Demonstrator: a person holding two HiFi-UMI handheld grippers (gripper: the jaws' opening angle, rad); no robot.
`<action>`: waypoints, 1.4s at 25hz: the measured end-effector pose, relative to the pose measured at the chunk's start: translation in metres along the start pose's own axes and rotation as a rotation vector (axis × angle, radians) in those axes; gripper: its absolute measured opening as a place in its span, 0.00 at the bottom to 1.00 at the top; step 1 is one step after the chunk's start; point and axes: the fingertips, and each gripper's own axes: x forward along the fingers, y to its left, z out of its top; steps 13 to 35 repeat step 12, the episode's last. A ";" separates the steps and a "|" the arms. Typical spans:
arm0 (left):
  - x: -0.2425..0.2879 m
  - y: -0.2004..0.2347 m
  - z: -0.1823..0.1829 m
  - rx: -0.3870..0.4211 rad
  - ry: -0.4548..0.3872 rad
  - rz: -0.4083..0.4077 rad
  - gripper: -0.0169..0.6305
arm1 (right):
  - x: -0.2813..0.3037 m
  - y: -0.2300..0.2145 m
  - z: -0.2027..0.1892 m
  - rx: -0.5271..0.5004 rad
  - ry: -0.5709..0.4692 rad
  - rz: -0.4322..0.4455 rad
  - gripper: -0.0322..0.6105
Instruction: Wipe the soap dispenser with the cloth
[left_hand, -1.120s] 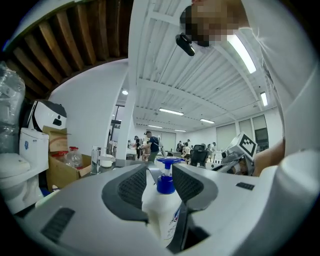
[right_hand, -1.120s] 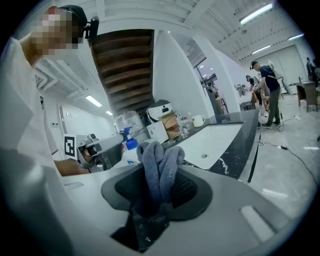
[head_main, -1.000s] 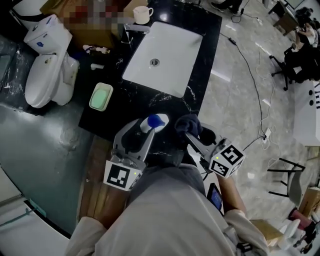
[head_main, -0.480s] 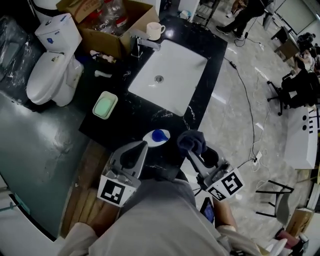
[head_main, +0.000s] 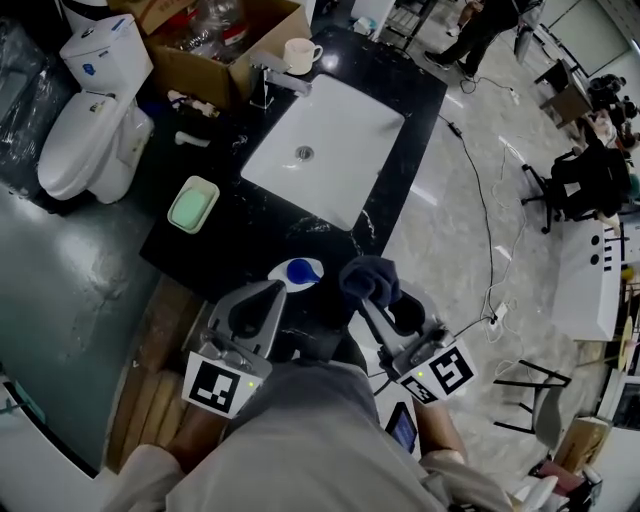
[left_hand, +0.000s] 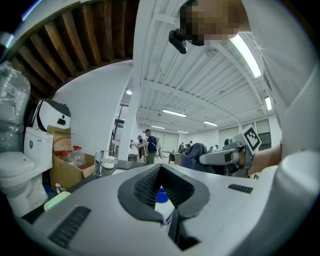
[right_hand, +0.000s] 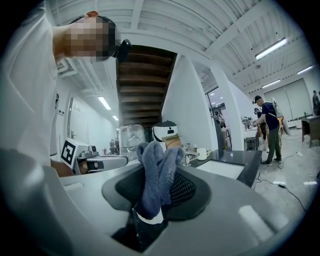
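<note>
We see the soap dispenser (head_main: 300, 272) upright at lower centre, blue pump uppermost, just beyond the closed left gripper (head_main: 275, 290). The right gripper (head_main: 365, 298) clamps the cloth (head_main: 368, 272).

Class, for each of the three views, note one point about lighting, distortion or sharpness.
Head view: dim overall, the dark countertop swallows detail while the white sink and pale floor look bright. Left gripper view: fisheye bowing, black corners, glaring ceiling strip light. Right gripper view: same bowing; the cloth is evenly lit, without glare.

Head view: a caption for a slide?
Right gripper holds a dark cloth beside the blue-capped soap dispenser on the black counter.
</note>
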 end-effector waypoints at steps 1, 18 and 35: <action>0.001 0.000 0.000 0.013 0.004 0.004 0.04 | 0.001 0.000 0.002 -0.009 0.001 0.001 0.23; 0.001 0.007 -0.001 0.039 -0.002 0.154 0.04 | 0.009 -0.002 0.011 -0.071 -0.025 -0.029 0.23; 0.001 0.007 -0.001 0.039 -0.002 0.154 0.04 | 0.009 -0.002 0.011 -0.071 -0.025 -0.029 0.23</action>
